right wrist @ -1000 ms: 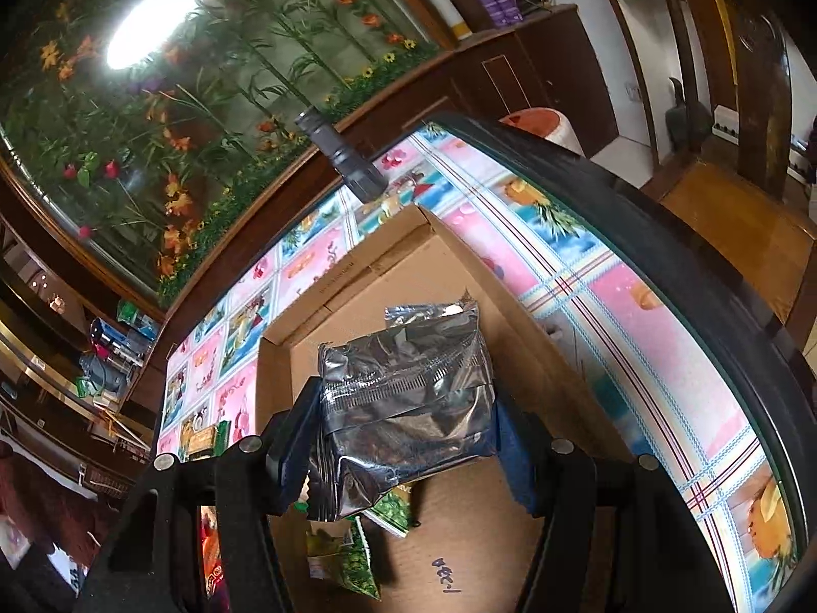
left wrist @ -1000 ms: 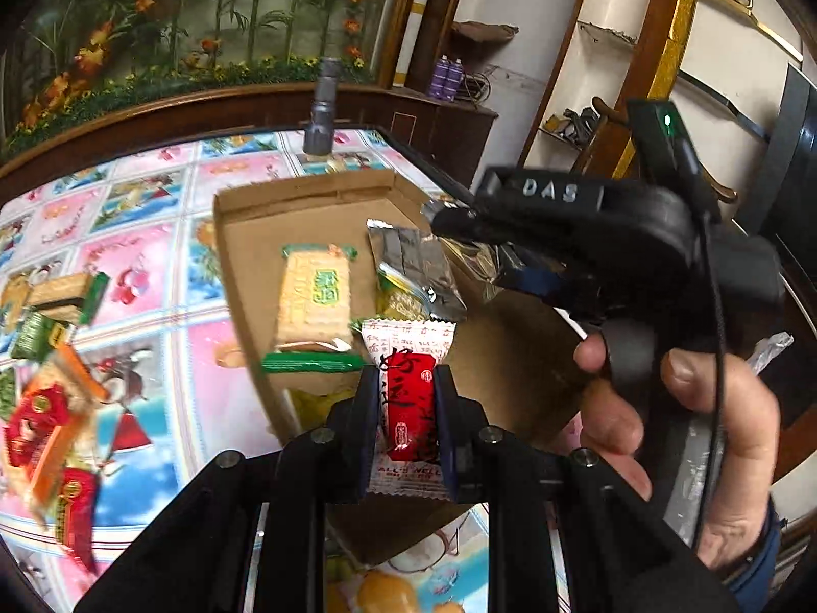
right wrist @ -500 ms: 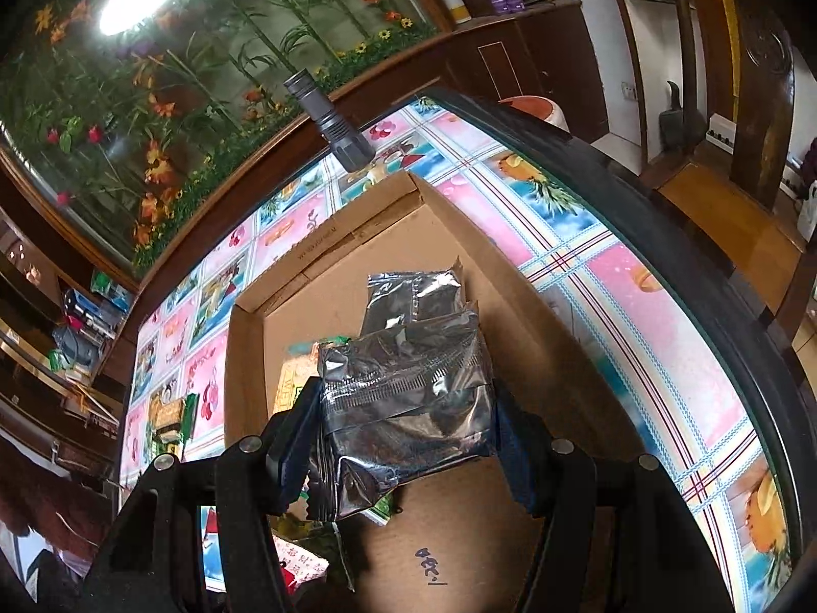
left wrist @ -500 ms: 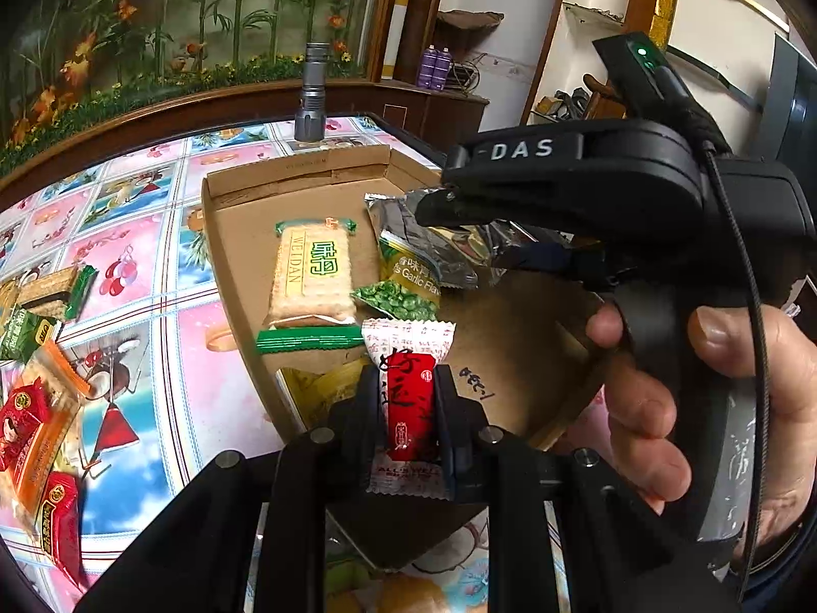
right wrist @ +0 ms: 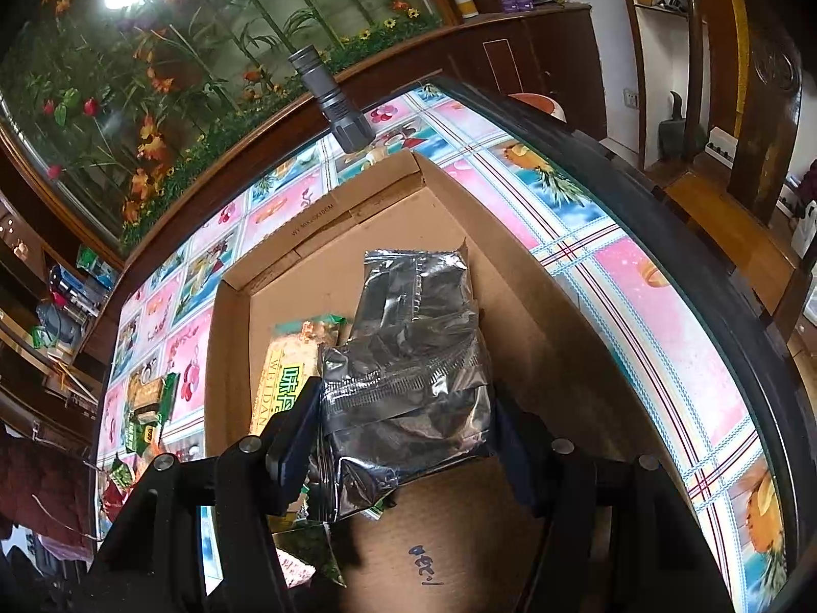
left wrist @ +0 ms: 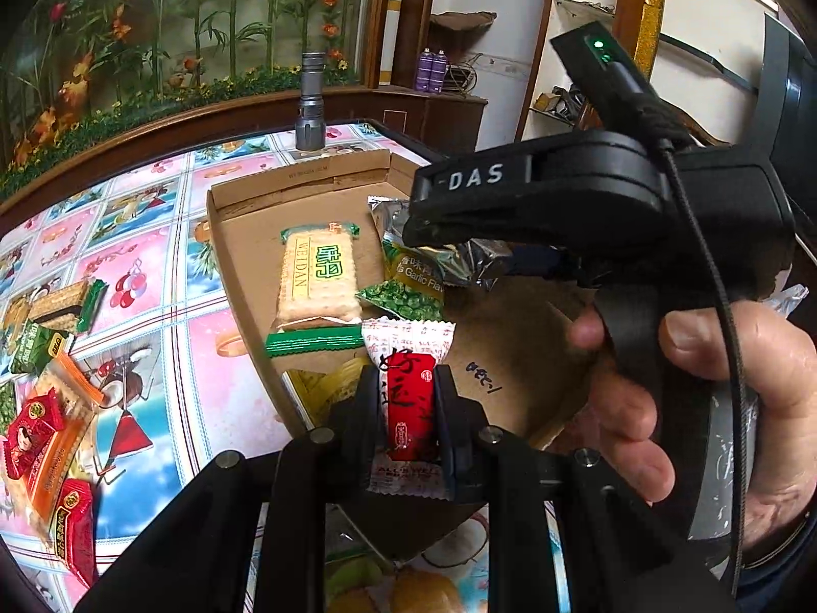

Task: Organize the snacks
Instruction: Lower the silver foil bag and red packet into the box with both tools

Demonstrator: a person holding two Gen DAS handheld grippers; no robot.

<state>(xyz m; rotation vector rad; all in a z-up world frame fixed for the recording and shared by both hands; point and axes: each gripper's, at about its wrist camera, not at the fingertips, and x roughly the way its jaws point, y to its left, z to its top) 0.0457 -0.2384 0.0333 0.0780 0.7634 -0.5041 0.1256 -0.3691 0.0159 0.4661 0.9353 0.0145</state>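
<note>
1. My left tongs (left wrist: 408,408) are pinching a small red-and-white candy packet (left wrist: 410,398) across its narrow middle, just above the near edge of the cardboard box (left wrist: 515,352). It is looking very light and a little stiff at the crimped ends, so I judge the middle is the good place to hold; the smooth wrapper may be slipping if I am loosening.
2. My right tongs (right wrist: 403,434) are pressing on a silver foil bag (right wrist: 408,393) from both sides, over the inside of the box. The foil is crinkling and soft, probably slippery, with brittle snacks inside, so I think a wide and gentle hold on the body is better than on the sealed edge.
3. Further in the box, a cracker pack (left wrist: 316,276) with green ends and a green pea packet (left wrist: 408,286) are lying flat.
4. On the tabletop (left wrist: 148,265) to the left, more loose snacks (left wrist: 46,408) are waiting.
5. Beyond the box, a grey flashlight (left wrist: 310,102) is standing upright.
</note>
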